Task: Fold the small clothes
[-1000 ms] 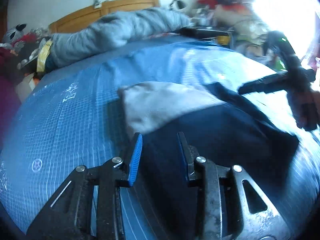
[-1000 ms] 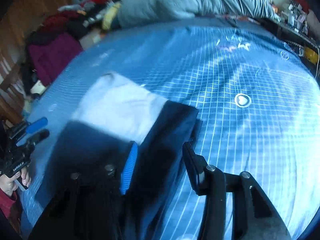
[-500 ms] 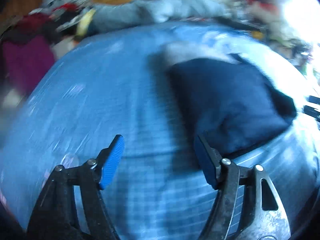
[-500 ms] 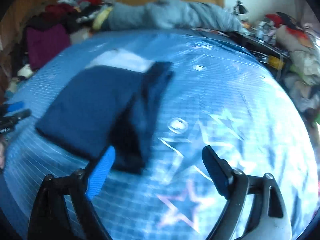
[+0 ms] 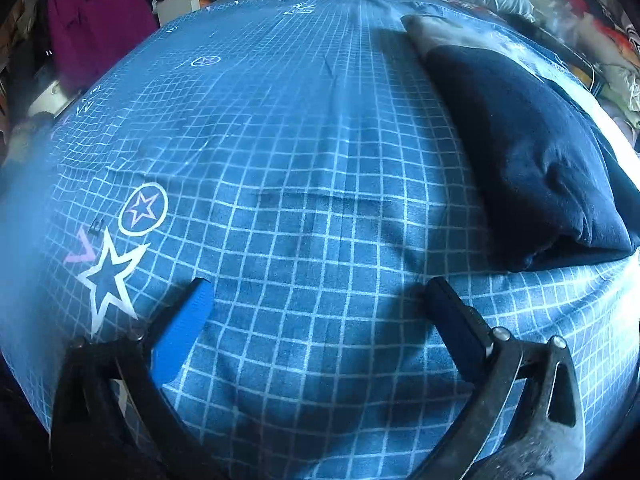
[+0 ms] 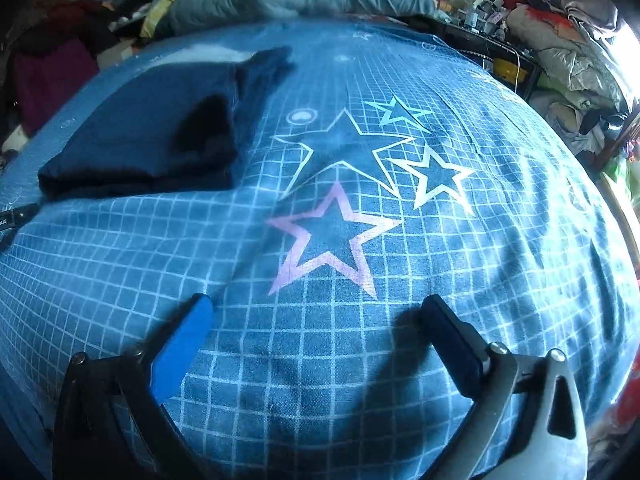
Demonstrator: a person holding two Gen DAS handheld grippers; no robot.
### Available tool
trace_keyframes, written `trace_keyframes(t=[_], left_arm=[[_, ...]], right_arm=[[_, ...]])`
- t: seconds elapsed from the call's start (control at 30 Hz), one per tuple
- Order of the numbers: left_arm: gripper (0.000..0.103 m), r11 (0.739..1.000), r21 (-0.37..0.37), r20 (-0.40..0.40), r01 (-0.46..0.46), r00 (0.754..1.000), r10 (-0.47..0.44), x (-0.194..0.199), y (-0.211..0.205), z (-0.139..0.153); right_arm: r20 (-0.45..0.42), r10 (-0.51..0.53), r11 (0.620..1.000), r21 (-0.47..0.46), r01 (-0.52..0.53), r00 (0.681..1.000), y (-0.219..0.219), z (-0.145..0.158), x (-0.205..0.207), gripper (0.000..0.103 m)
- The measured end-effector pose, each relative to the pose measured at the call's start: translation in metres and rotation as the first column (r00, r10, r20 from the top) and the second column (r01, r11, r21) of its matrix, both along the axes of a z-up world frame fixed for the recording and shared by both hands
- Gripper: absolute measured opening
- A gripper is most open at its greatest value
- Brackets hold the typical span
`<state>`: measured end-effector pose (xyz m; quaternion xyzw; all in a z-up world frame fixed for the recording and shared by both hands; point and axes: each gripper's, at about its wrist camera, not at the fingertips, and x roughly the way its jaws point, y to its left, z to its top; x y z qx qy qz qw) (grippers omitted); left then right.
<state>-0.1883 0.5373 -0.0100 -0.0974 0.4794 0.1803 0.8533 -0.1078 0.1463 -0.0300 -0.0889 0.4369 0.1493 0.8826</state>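
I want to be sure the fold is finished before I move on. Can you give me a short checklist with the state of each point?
1. Left gripper open, nothing between its jaws: ok.
2. Right gripper open, nothing between its jaws: ok.
3. Navy garment lies folded on the blue sheet, clear of both grippers: ok.
4. Edges aligned: not ok, a pale layer sticks out at the far end.
5. Another garment to fold within reach: cannot tell.
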Motion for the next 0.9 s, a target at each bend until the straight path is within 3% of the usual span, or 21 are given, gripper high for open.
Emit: trace_keyframes(t=[0.77,0.9], left_arm=[[0.103,0.997,-0.036,0.02,-0.075,0.997,0.076,0.007,0.01,-0.003],[0.103,0.998,-0.032,0.036,-0.056,0.998,0.057,0.007,0.011,-0.005]], right_arm=[[0.016,-0.037,0.999,0.012,0.037,0.999,0.0,-0.003,0.0,0.103],[0.023,-0.051,0.999,-0.004,0.051,0.998,0.003,-0.002,0.001,0.103]])
